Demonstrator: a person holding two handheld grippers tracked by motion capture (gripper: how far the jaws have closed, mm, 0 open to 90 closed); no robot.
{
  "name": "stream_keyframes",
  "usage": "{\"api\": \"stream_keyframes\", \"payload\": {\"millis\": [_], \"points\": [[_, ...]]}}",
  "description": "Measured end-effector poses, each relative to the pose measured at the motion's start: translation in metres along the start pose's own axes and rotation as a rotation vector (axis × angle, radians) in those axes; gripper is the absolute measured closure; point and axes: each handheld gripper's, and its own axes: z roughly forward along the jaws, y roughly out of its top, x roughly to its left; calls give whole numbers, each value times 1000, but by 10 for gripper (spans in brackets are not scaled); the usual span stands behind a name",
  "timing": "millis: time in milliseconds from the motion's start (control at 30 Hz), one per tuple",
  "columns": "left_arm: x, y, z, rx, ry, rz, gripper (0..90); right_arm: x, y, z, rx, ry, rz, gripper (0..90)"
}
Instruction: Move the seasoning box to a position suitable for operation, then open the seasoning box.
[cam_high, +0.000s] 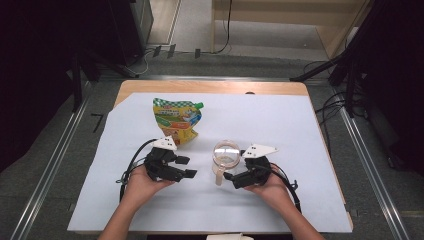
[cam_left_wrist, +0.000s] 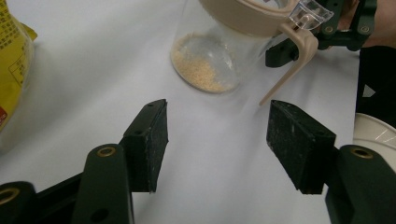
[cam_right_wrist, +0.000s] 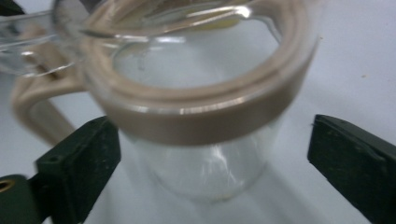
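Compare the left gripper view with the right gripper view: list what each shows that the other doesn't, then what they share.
Left gripper view alone: the yellow pouch at its left edge, the tan grains on the jar's bottom, and the open left gripper with nothing between its jaws. Right gripper view alone: the open right gripper, one jaw on each side of the jar's body. Both: the glass jar, its beige collar and handle, and the white sheet.

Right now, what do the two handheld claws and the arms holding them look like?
Both are black two-jaw tools with blocky rubber-like pads and brass-coloured rivets. The left claw and right claw each carry a pale three-cornered plate with small dark dots on top and trail a black cable. The forearms are bare; no sleeves show.
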Motion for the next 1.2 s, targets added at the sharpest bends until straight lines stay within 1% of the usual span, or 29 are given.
{"api": "stream_keyframes", "payload": {"millis": [33,67,100,133,200,267,333,400,433,467,500,533,567,600,733,800,833,867,933,1000,1067,1133,1200], "points": [[0,1,0,0,-4,2,418,0,-1,-4,0,14,7,82],[-1,1,1,2,-13,3,430,-1,-1,-8,-2,18,6,107],[-2,2,1,1,-22,5,471,-1,-2,-12,-4,19,6,138],[-3,3,2,2,-24,9,508,-1,-3,-16,-4,22,6,139],[-5,5,4,8,-30,22,541,0,-4,-23,-5,21,3,151],[-7,6,7,9,-37,14,583,1,-4,-30,-16,23,4,184],[-7,7,10,15,-42,14,618,3,-3,-36,-31,28,6,201],[-8,8,12,14,-46,15,669,4,-3,-41,-42,29,-3,228],[-9,9,13,14,-53,9,712,4,-3,-43,-43,23,-6,245],[-10,11,13,14,-56,6,749,4,-3,-46,-44,24,-8,275],[-11,12,13,3,-65,7,786,4,-4,-48,-43,32,-6,326],[-12,14,13,-8,-80,17,844,3,-5,-50,-41,43,-10,371],[-14,16,14,-16,-89,32,878,2,-6,-52,-39,52,-1,405],[-15,18,15,-19,-95,38,900,-1,-7,-53,-31,65,14,463],[-18,21,24,1,-104,38,900,-7,-7,-55,-33,82,64,634],[-18,21,29,8,-107,35,900,-7,-6,-55,-26,68,79,750],[-18,21,29,8,-107,35,900,-7,-6,-55,-26,68,79,750],[-17,21,33,14,-108,34,900,-6,-6,-53,-8,56,66,835],[-16,21,37,17,-102,27,900,-5,-6,-51,1,55,52,885],[-16,21,42,28,-103,25,900,-2,-6,-49,3,55,43,900],[-17,22,47,47,-103,29,900,0,-6,-46,9,41,33,900],[-17,22,51,63,-111,23,900,2,-7,-42,12,36,10,900],[-18,21,53,64,-112,26,900,2,-8,-39,18,34,6,900]]}}
